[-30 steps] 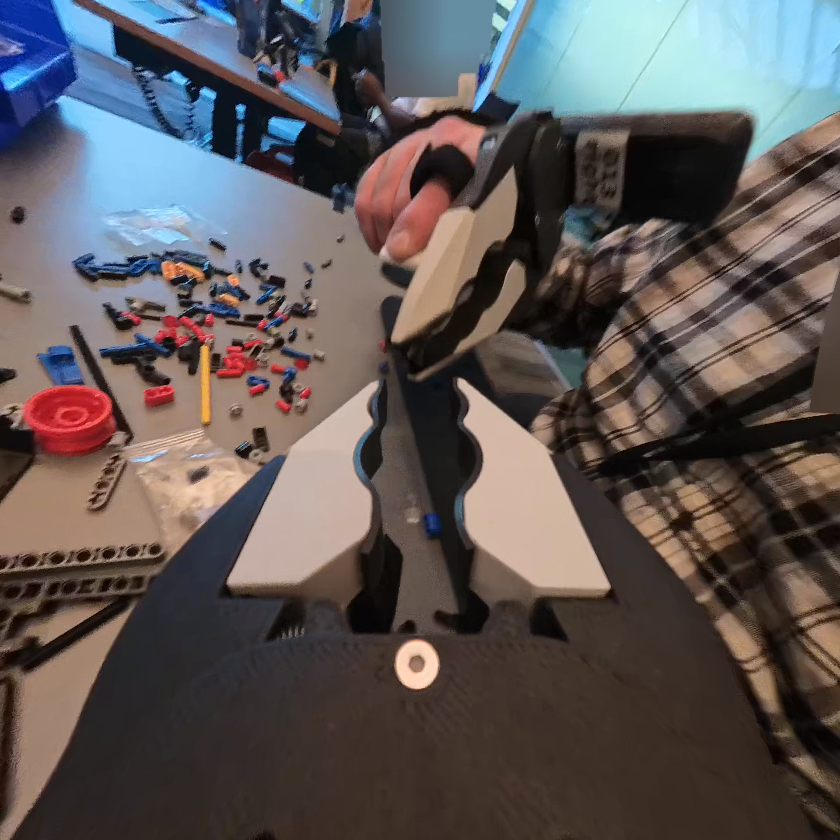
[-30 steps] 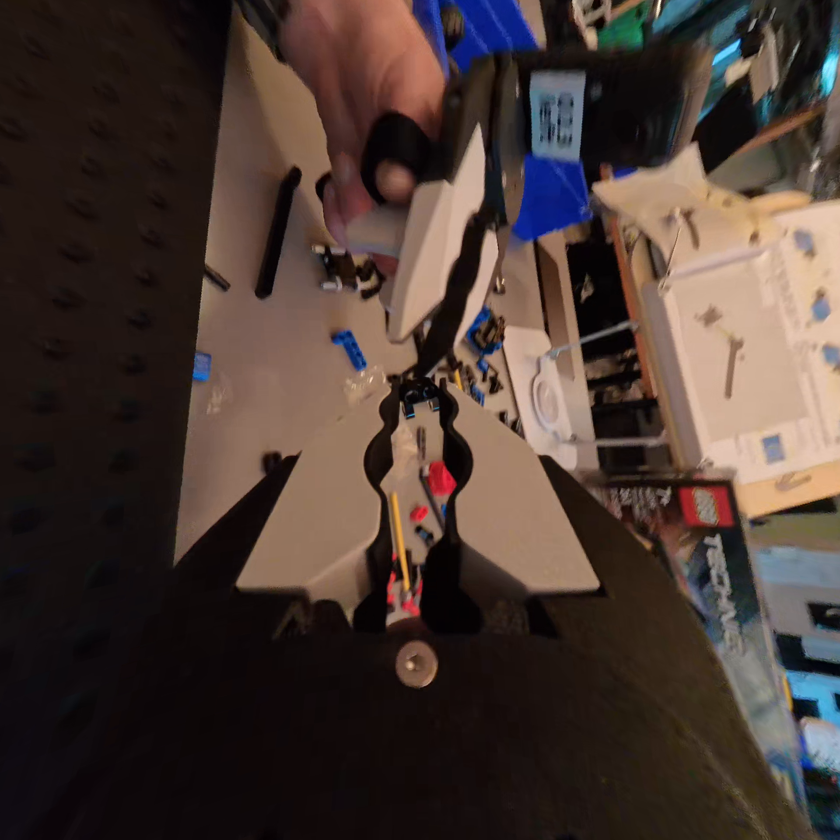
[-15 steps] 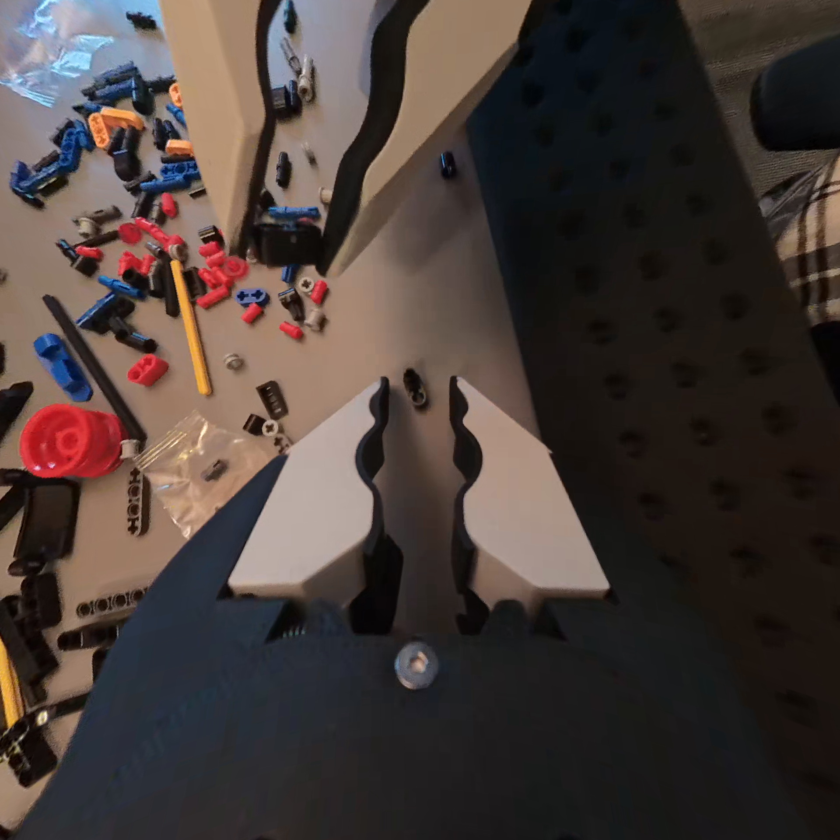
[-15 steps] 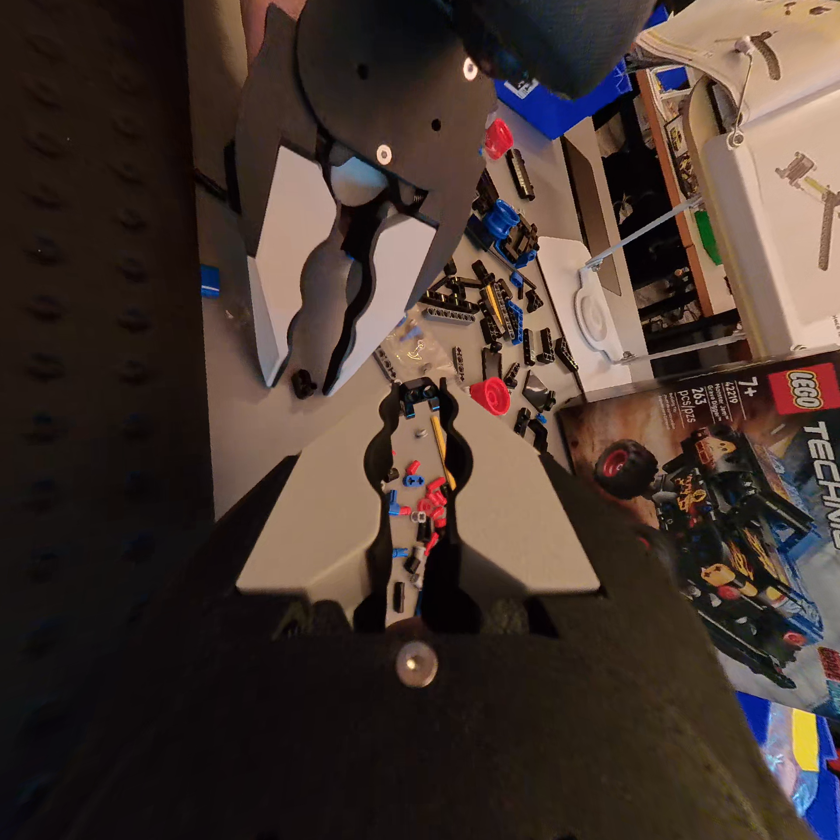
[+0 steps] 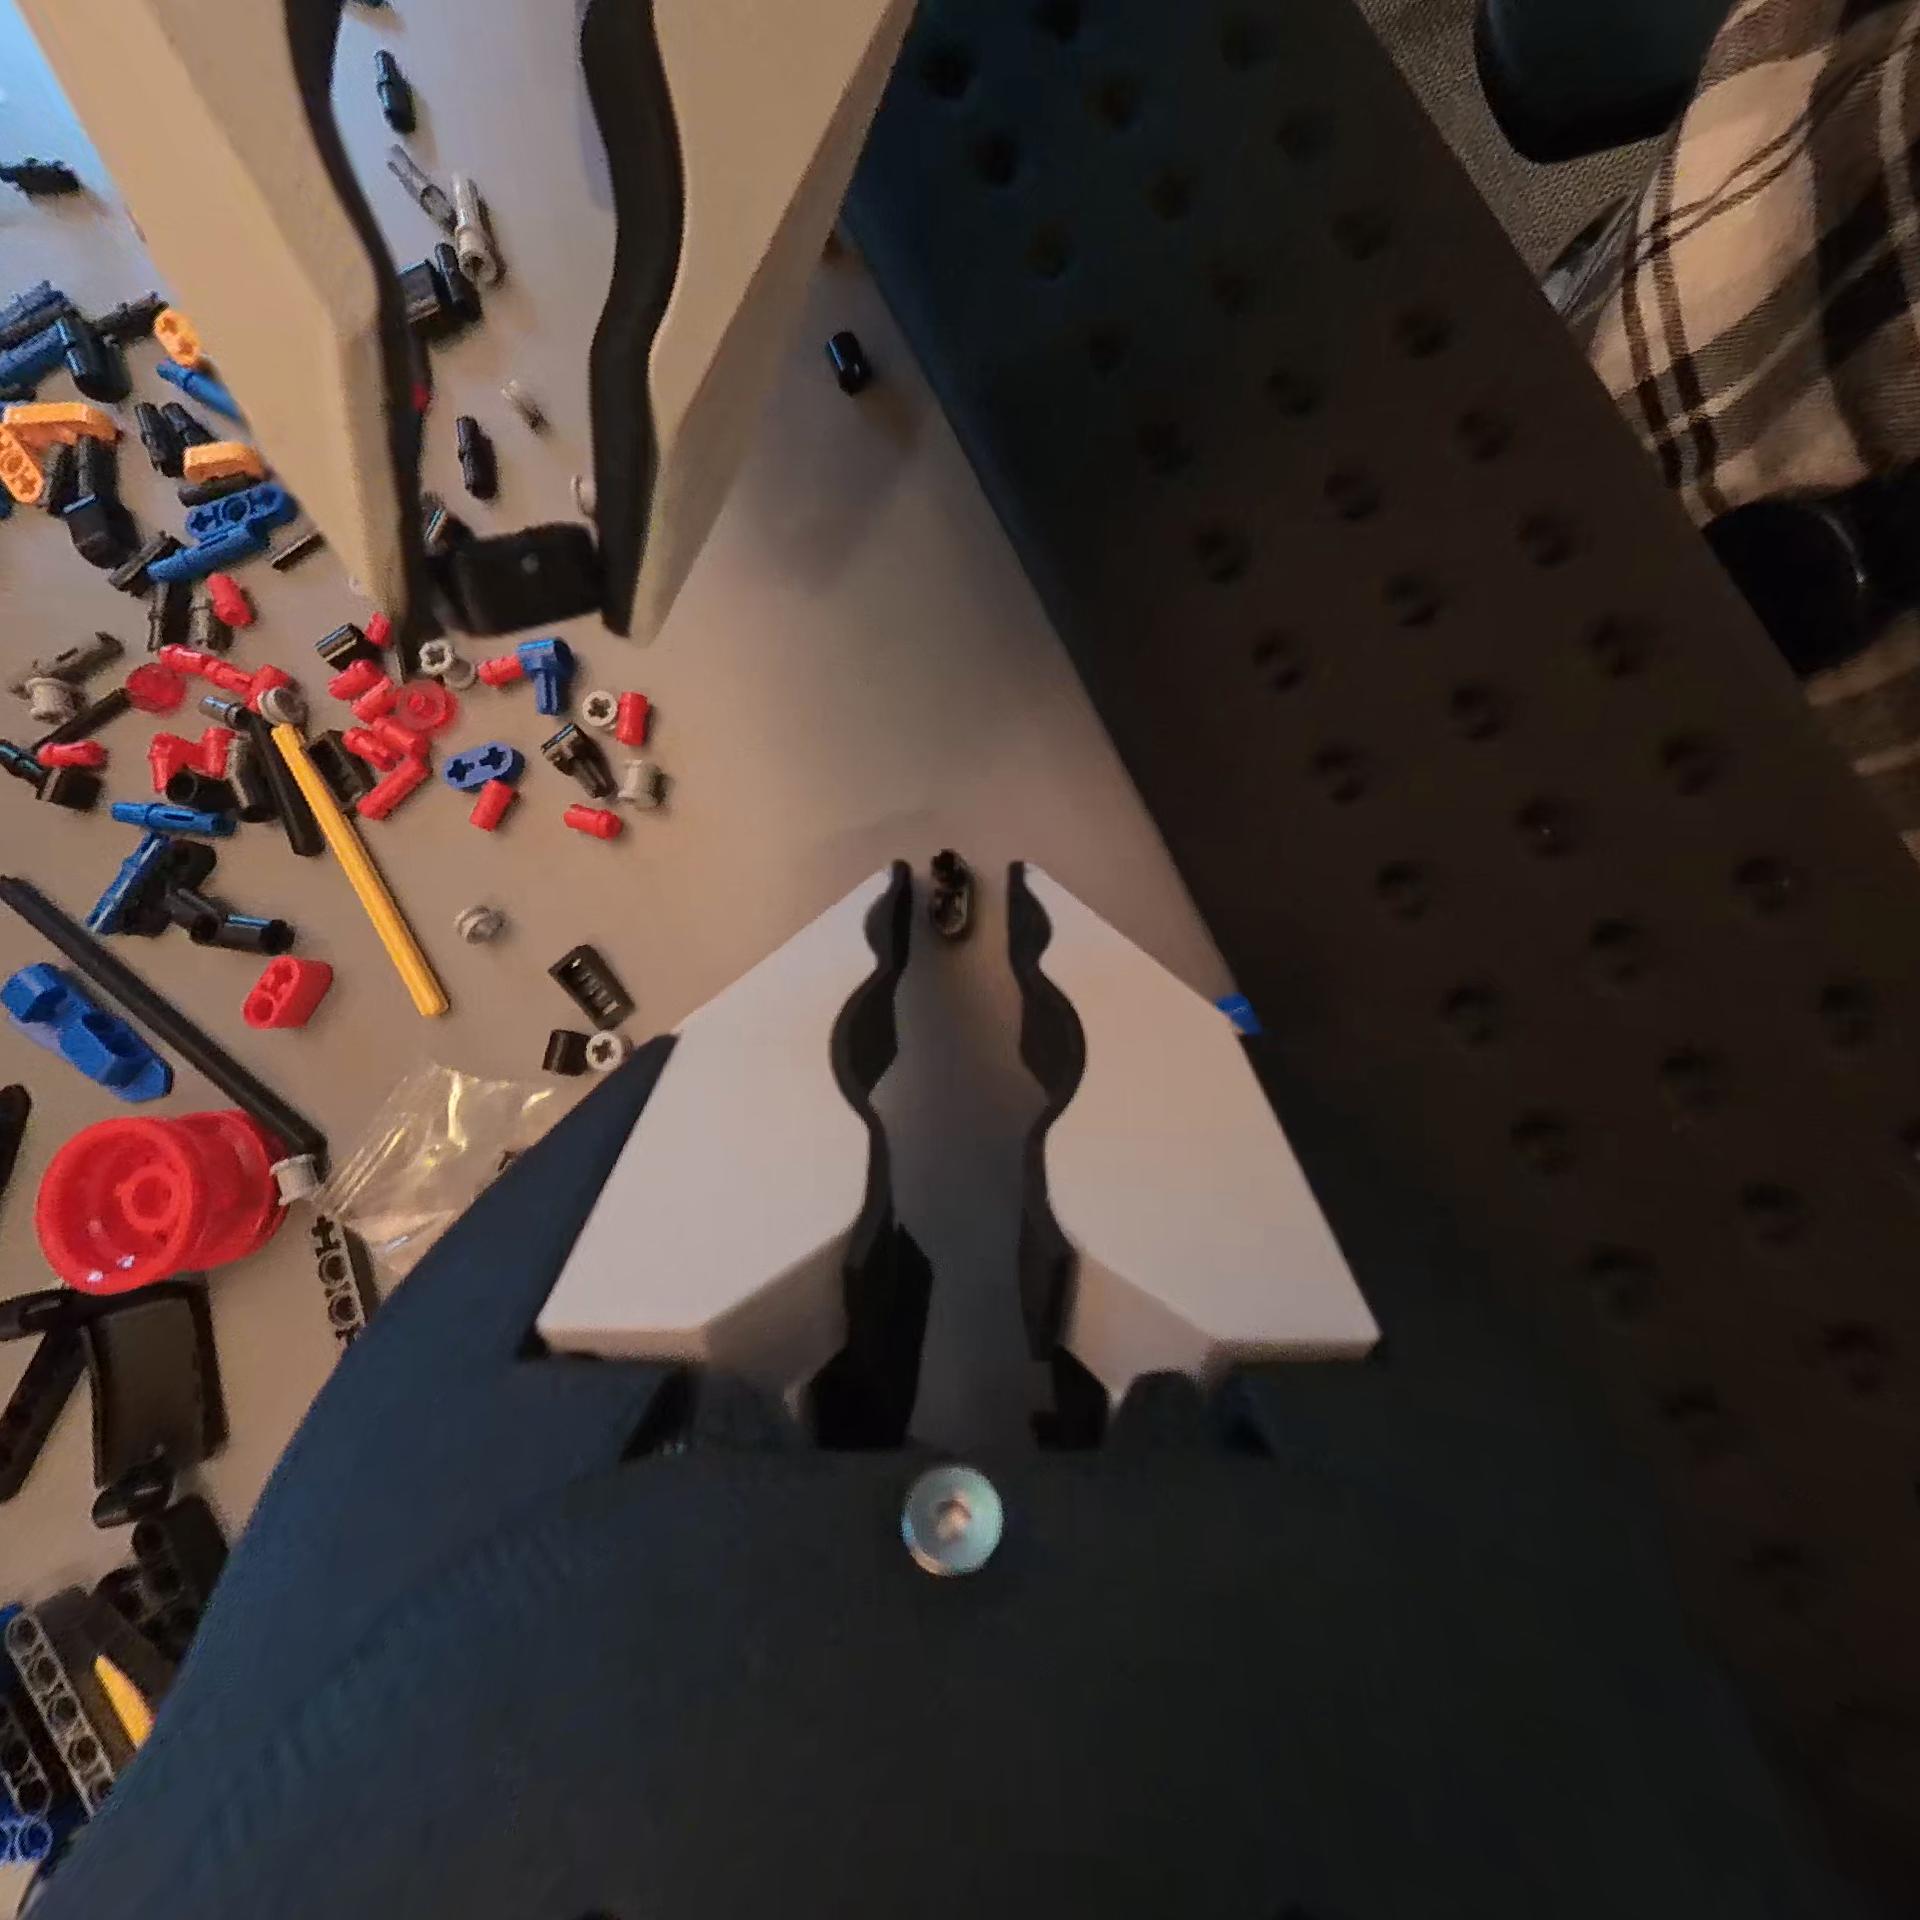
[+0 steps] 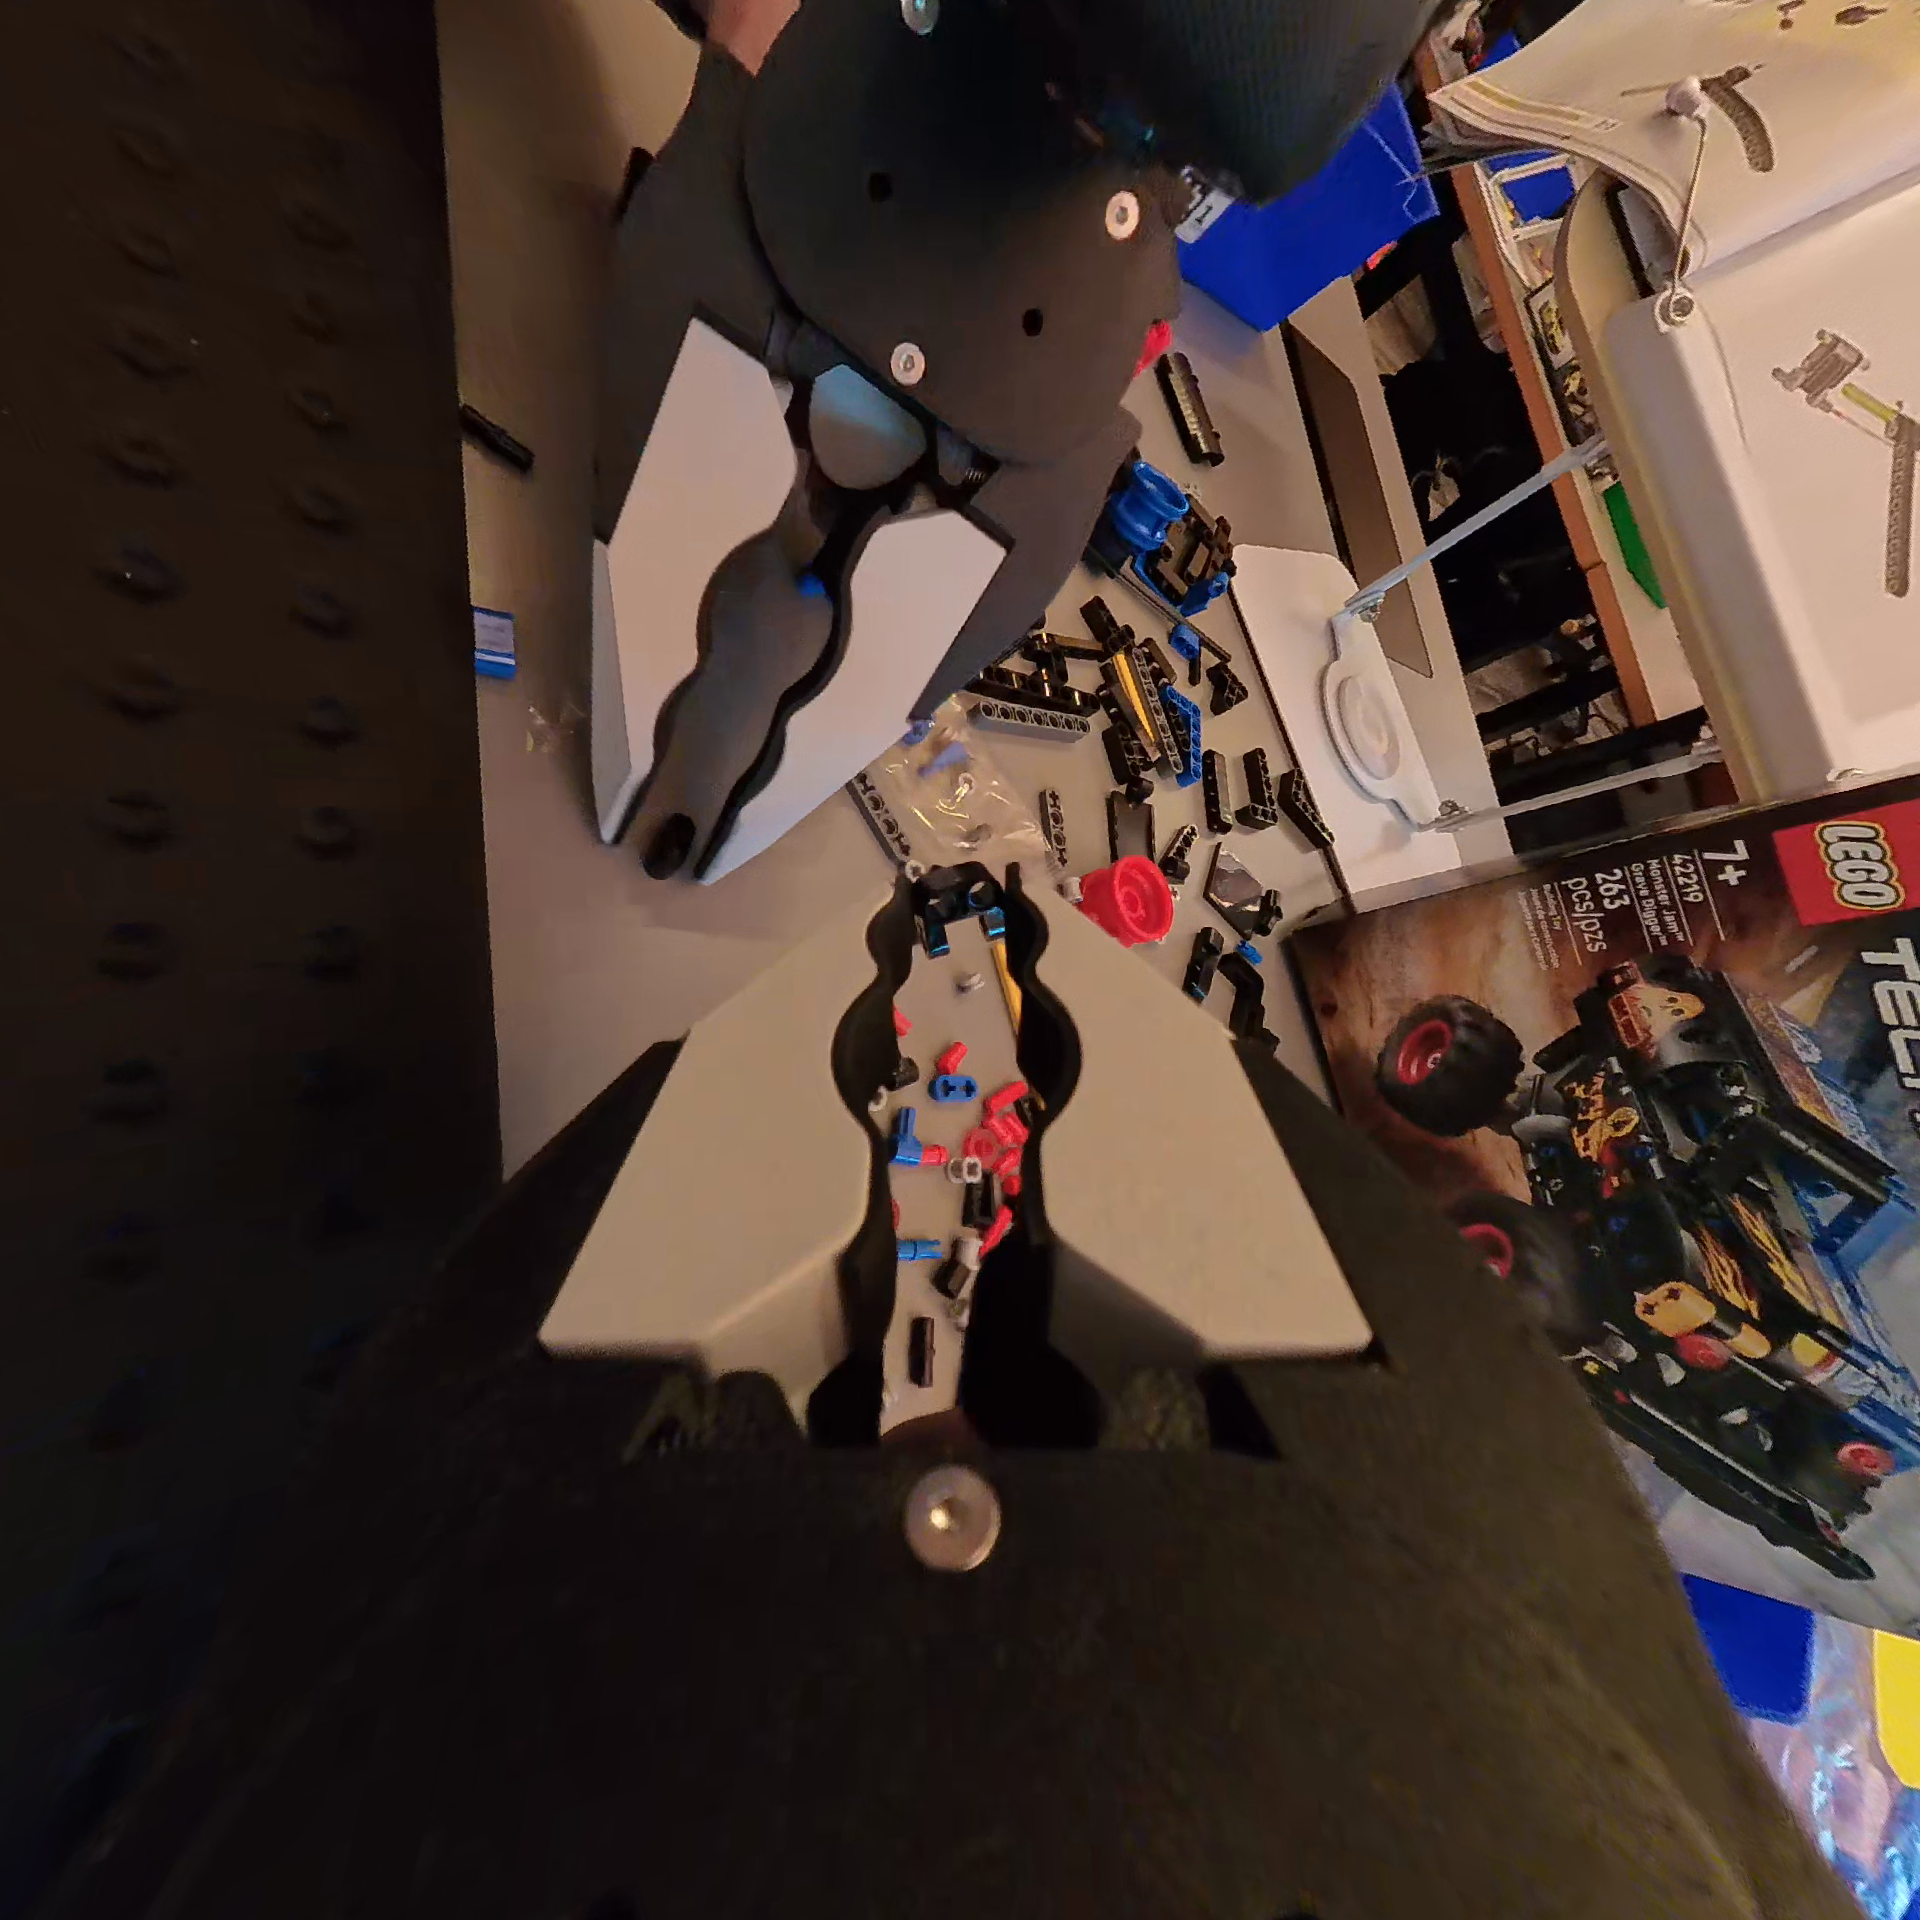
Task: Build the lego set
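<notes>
Small connector [image 5: 951,896] lies on the worktop [image 5: 831,748] between the left tongs' [image 5: 954,883] tips; loose pieces [image 5: 395,727] spread left, wheel hub [image 5: 156,1200] near-left, right tongs [image 5: 509,613] beyond holding a block [image 5: 520,566].

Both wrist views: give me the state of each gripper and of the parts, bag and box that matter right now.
Left gripper: open, tips either side of a small black connector lying on the table.
Right gripper: shut on a black piece with blue pins.
Red wheel hub: loose, on its side.
Plastic bag: crumpled, on the table.
Set box: lying flat.
</notes>
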